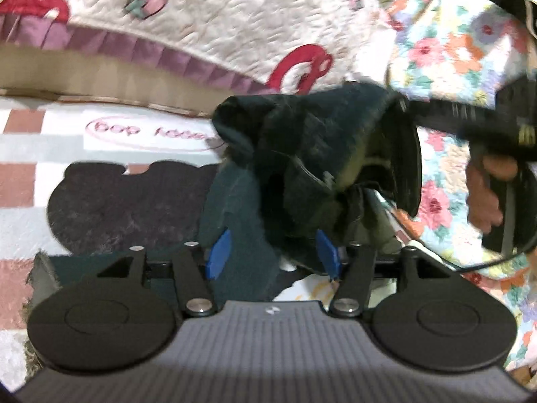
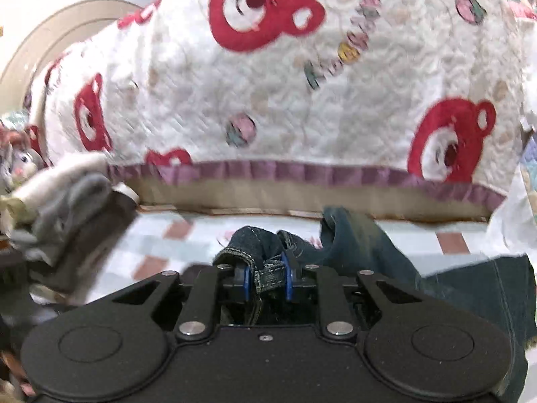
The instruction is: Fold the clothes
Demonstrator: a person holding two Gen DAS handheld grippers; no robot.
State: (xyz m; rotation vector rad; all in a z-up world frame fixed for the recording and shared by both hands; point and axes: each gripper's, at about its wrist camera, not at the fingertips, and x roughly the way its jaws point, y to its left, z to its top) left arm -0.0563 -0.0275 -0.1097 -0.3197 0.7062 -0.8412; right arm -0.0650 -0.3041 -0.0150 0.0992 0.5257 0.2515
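Jeans [image 2: 352,238], dark denim, hang bunched between the two tongs above a checked mat [image 1: 40,154]. Going from the left: the left gripper [image 1: 272,252] has its blue pads spread wide, with a flat stretch of denim lying between and just ahead of them; the frame is blurred, so whether either pad touches the cloth I cannot tell. Ahead and to its right, the bundle rises to the right gripper [image 2: 268,280], whose pads are pinched on a stitched hem or waistband edge, the rest of the cloth trailing off to its right. Behind both stands a bed under a bear-print quilt [image 2: 268,84]. Judged from this, a lift-and-carry of one edge is in hand; next, the spread tongs need a firm bite on a matching edge.
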